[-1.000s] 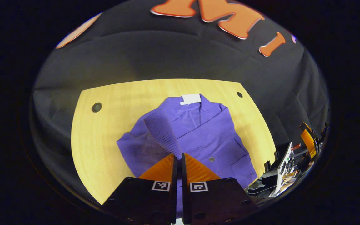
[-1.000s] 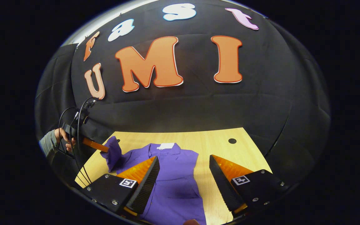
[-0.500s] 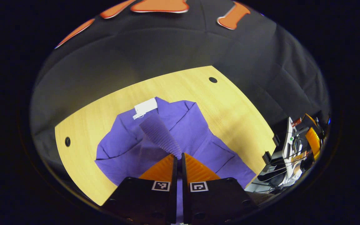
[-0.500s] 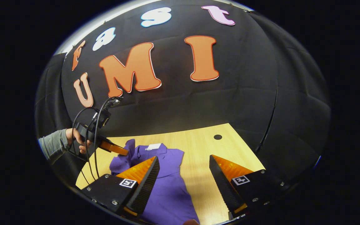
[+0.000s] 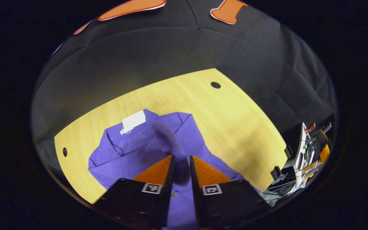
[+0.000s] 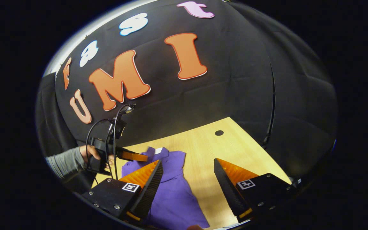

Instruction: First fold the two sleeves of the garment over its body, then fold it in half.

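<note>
Left gripper [image 5: 180, 163] fingers slackening around blurred purple ribbed sleeve [image 5: 168, 140], laying it over purple collared garment [image 5: 133, 153] on pale wooden tabletop [image 5: 235, 118]; right gripper [image 6: 188, 171] fingers spread, empty, waiting.

The sleeve [image 5: 168, 143] between the left gripper [image 5: 180, 163] fingers is blurred.

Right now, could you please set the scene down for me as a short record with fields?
Garment: purple garment flat on the wooden table, white tag at its collar
Left gripper: fingers slightly apart, blurred sleeve cuff between them, above the garment's body
Right gripper: open, holding nothing, above the garment's edge
Hand: grips the left gripper's handle
Fold in half: not yet done
</note>
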Motion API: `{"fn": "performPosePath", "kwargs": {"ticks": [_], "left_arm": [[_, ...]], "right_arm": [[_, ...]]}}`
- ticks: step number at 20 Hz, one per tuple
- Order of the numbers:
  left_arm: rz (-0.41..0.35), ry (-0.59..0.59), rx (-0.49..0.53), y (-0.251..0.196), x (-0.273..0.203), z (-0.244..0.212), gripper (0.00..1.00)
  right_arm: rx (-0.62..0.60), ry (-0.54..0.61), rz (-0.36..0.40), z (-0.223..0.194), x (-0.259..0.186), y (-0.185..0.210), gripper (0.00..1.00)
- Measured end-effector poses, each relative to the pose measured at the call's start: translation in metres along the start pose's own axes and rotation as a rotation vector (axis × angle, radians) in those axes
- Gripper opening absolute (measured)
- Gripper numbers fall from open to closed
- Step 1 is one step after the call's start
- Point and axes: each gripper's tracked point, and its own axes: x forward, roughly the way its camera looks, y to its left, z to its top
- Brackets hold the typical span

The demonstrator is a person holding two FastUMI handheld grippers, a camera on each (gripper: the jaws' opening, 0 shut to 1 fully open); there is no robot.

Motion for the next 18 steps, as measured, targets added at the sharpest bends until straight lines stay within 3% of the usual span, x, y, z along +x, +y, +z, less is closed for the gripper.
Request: {"fn": "performPosePath", "kwargs": {"ticks": [2,3,5,7,10,15,18], "left_arm": [[-0.024,-0.043,-0.038,-0.007,-0.009,0.002,0.54],[-0.032,-0.063,-0.054,-0.007,-0.017,0.001,0.69],[0.002,-0.116,-0.072,0.004,-0.035,0.000,0.89],[0.069,-0.193,-0.073,0.024,-0.056,-0.002,0.98],[0.181,-0.331,-0.103,0.046,-0.103,-0.012,0.99],[0.403,-0.607,-0.197,0.093,-0.184,-0.043,0.99],[0.491,-0.667,-0.269,0.112,-0.228,-0.070,0.98]], "right_arm": [[-0.043,0.002,-0.004,-0.002,0.004,0.000,0.95],[-0.064,0.004,-0.004,-0.002,0.003,0.001,0.95],[-0.097,0.008,0.006,-0.001,0.005,0.006,0.95],[-0.115,0.005,0.017,-0.001,0.010,0.015,0.95],[-0.162,-0.027,0.020,0.001,0.019,0.025,0.95],[-0.132,-0.049,0.056,-0.009,0.038,0.058,0.95],[-0.172,-0.086,0.075,-0.004,0.043,0.076,0.95]]}}
